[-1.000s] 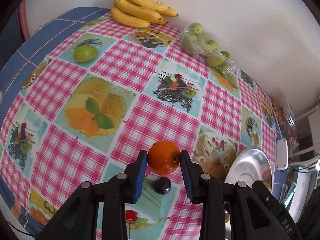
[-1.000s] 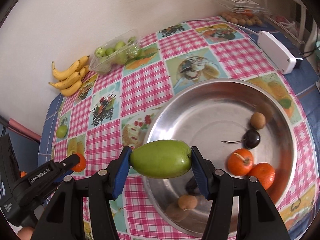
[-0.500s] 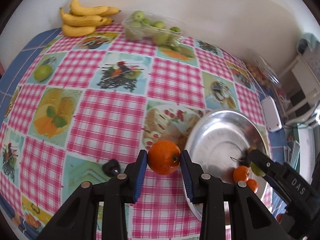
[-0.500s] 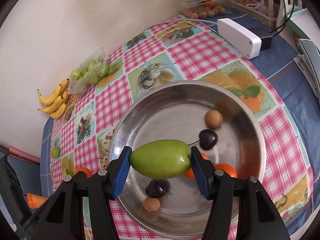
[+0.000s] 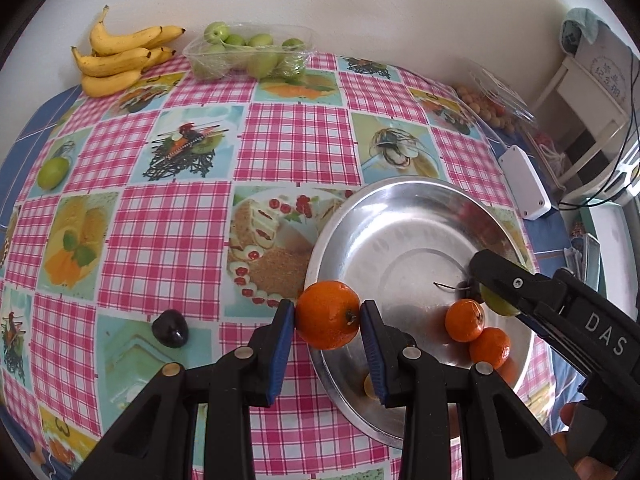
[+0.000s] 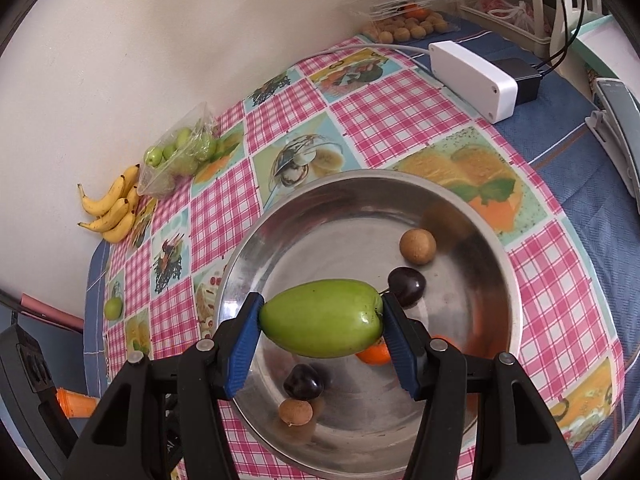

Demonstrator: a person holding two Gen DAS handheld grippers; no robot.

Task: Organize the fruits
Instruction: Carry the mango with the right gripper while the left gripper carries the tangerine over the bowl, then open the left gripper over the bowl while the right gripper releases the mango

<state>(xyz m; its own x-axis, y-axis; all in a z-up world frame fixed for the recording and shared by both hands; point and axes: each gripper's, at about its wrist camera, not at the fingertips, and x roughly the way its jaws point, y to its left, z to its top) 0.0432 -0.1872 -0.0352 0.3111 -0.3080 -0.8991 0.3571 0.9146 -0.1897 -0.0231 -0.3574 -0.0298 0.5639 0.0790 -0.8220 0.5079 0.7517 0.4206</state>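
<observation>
My left gripper (image 5: 328, 316) is shut on an orange (image 5: 327, 314), held over the near left rim of the steel bowl (image 5: 384, 216). My right gripper (image 6: 322, 322) is shut on a large green fruit (image 6: 322, 318), held above the bowl (image 6: 320, 196); it enters the left wrist view at the right (image 5: 496, 292). In the bowl lie two oranges (image 5: 465, 319), two dark plums (image 6: 406, 285) and two small brown fruits (image 6: 417, 246). A dark plum (image 5: 170, 327) lies on the tablecloth left of the bowl. A green fruit (image 5: 53, 172) lies far left.
Bananas (image 5: 120, 60) and a clear tray of green fruits (image 5: 248, 56) stand by the wall at the back. A white box (image 6: 472, 78) with cables and a tray of small brown fruits (image 6: 408, 28) lie at the back right. The checked tablecloth (image 5: 296, 140) covers the table.
My left gripper has swung right with the orange, from over the cloth to the bowl's rim. My right gripper has moved further over the bowl with the green fruit.
</observation>
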